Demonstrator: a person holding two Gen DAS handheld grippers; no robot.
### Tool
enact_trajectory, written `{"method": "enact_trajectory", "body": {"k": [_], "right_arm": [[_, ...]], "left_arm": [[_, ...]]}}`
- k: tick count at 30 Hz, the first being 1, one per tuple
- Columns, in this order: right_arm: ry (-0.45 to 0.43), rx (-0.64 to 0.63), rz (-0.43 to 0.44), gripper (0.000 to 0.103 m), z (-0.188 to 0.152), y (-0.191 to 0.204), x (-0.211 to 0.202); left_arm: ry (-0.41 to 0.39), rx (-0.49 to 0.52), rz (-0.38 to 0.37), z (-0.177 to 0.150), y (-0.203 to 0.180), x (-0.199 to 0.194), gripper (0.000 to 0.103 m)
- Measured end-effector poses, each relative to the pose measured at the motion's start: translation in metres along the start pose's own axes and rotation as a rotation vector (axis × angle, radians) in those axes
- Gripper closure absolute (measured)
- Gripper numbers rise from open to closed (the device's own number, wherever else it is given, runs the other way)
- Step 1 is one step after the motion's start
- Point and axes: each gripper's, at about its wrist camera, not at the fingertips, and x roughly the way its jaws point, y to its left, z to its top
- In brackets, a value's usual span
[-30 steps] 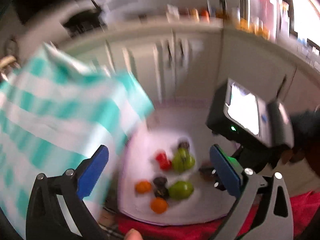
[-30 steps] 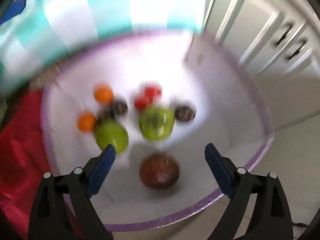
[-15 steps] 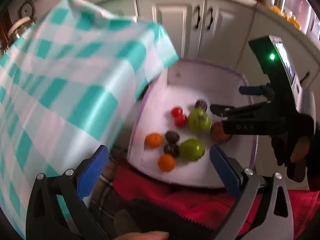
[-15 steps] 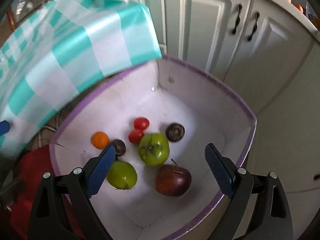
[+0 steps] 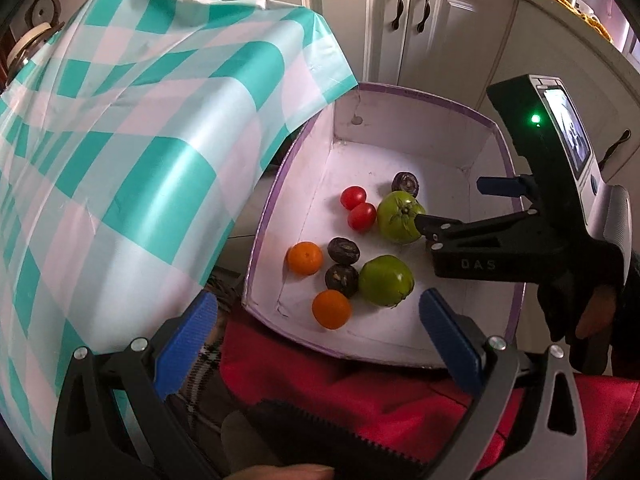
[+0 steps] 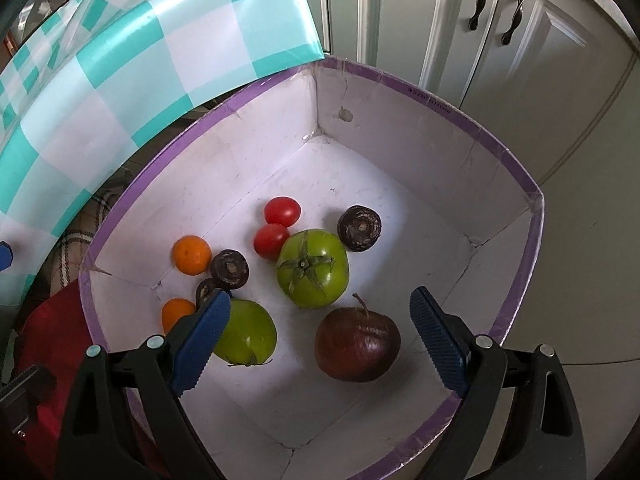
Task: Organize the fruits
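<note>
The right gripper (image 6: 318,334) hangs over the white box (image 6: 400,148), jaws spread and empty, the dark red apple (image 6: 357,345) just beyond them; it should centre on the apple before closing, clear of the green tomato (image 6: 313,268); the left gripper (image 5: 318,326), also spread, holds nothing.

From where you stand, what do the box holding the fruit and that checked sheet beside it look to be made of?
The box looks like white cardboard, matte, with a purple rim: creased folds and scuffed walls. The checked sheet seems to be plastic or oilcloth: glossy highlights, stiff smooth drape.
</note>
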Motion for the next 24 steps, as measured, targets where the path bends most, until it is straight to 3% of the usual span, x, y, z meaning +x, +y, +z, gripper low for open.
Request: {"method": "enact_trajectory", "body": {"k": [24], "right_arm": [[0.044, -0.011, 0.025, 0.015, -0.002, 0.007, 0.012]], "left_arm": [[0.018, -0.007, -0.011, -0.002, 0.002, 0.004, 0.002]]}}
